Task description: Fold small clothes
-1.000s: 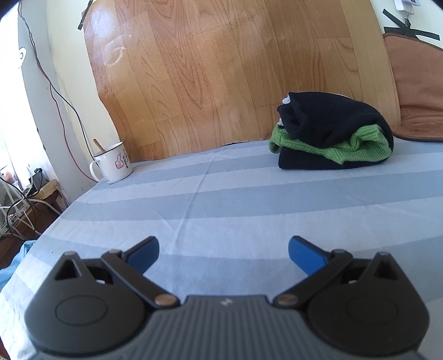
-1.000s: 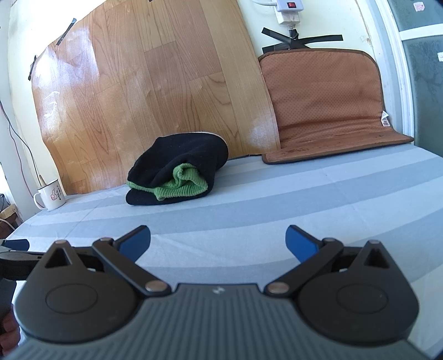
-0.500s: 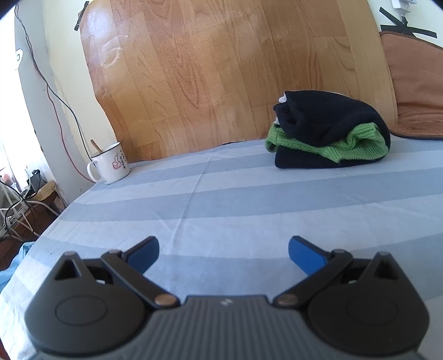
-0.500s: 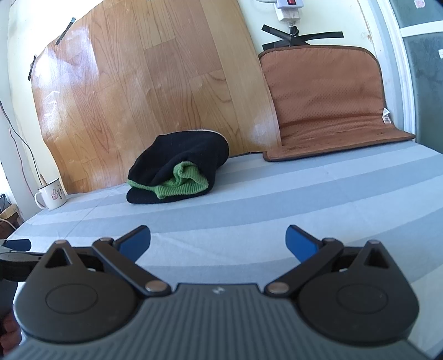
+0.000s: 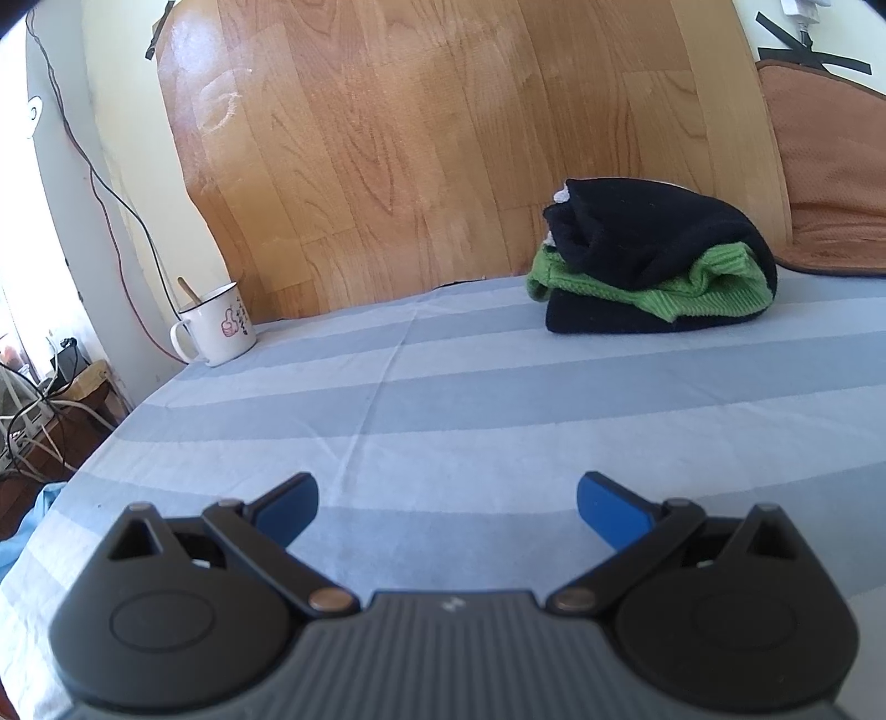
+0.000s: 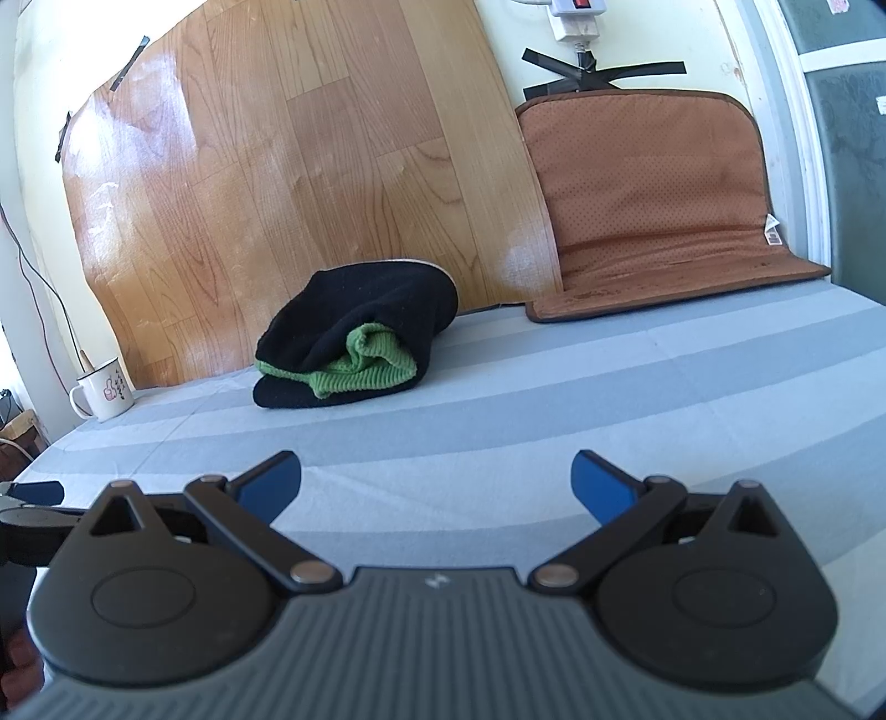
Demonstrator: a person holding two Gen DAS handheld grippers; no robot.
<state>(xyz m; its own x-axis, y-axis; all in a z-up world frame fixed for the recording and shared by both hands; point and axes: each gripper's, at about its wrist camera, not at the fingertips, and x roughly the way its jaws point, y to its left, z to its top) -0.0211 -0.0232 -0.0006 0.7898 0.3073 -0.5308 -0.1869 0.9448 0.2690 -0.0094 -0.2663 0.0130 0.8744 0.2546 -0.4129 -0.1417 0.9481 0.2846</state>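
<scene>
Hovering spread wide and empty, left claw [image 5: 447, 501] and right claw [image 6: 436, 481] face the folded black-and-green knitted bundle [image 5: 653, 260]; only right wrist shows the brown cushion's [image 6: 653, 194] full back at 1 o'clock.

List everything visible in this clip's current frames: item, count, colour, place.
folded clothes: one pile, black wrapped around green, far side of the bed by the board
mug: 1, white with a pink print, a stick inside, far left corner of the bed
bedsheet: 1, blue and grey stripes, covers the bed
wooden board: 1, brown, taped to the wall
cushion: 1, brown, leaning on the wall at right
power strip: 1, white, on the wall
left hand-held gripper: 1, blue fingers, open, empty
right hand-held gripper: 1, blue fingers, open, empty
</scene>
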